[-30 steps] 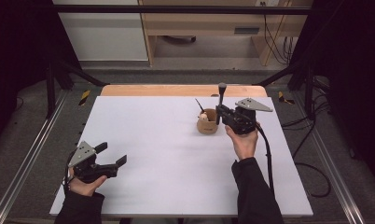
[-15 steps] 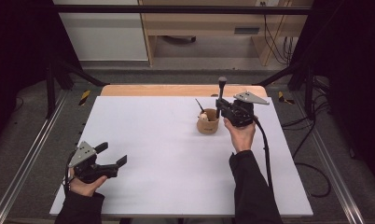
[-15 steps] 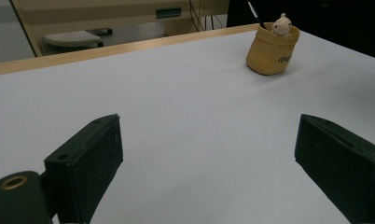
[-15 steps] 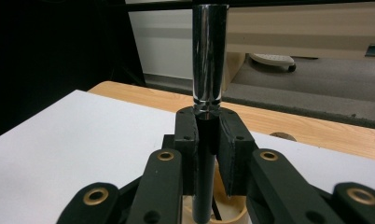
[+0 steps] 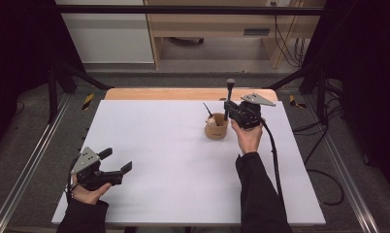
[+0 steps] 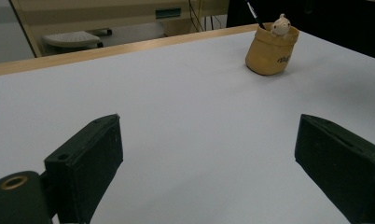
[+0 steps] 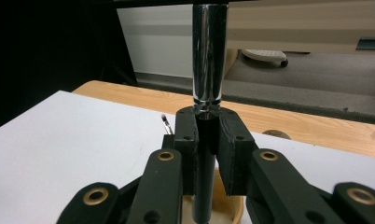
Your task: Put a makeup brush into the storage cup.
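My right gripper (image 5: 227, 108) is clamped on a slim black brush with a shiny silver handle (image 7: 208, 56), held upright with its lower end inside the small tan fabric cup (image 5: 216, 130). That cup stands on the white table (image 5: 173, 160) and also holds a thin dark pen (image 5: 207, 109) and what looks like a small pale figurine (image 6: 280, 24). My left gripper (image 5: 116, 163), well away from the cup, rests with jaws apart and empty.

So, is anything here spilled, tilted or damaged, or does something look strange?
Nothing stands out. The tan cup stands upright on the white table, with nothing spilled around it. The right gripper holds a dark tube with a shiny metal top upright above the cup.
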The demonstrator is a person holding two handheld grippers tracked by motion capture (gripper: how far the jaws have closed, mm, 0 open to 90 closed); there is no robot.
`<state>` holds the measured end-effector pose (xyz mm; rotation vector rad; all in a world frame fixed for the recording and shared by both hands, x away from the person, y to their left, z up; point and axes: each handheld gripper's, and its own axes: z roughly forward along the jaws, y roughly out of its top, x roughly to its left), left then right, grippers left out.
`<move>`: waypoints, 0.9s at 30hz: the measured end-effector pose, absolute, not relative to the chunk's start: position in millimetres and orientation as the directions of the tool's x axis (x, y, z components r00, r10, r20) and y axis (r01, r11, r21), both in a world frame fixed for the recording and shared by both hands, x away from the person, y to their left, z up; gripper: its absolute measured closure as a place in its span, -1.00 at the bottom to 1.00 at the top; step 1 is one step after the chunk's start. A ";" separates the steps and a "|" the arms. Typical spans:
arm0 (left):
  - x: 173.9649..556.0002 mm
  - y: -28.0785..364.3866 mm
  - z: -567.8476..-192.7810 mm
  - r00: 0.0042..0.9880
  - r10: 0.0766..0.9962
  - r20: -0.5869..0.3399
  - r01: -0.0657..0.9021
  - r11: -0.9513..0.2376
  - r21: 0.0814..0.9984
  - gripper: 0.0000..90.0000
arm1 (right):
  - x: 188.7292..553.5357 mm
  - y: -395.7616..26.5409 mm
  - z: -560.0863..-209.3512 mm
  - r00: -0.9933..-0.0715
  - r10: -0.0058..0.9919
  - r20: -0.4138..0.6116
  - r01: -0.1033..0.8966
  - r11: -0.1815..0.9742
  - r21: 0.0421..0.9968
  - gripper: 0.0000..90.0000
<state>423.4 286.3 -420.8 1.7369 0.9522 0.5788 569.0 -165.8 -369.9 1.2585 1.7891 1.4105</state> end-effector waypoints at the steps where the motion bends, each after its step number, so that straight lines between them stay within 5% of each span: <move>1: 423.4 286.4 -420.8 0.570 0.819 -0.060 0.324 -0.158 0.933 -0.84 | 570.0 -165.6 -370.9 -0.421 0.897 0.134 0.340 0.019 0.940 0.77; 27: 423.1 286.0 -420.7 0.575 0.817 -0.053 0.322 -0.166 0.932 -0.84 | 585.4 -155.8 -393.8 -0.393 0.910 0.135 0.371 0.023 0.928 0.77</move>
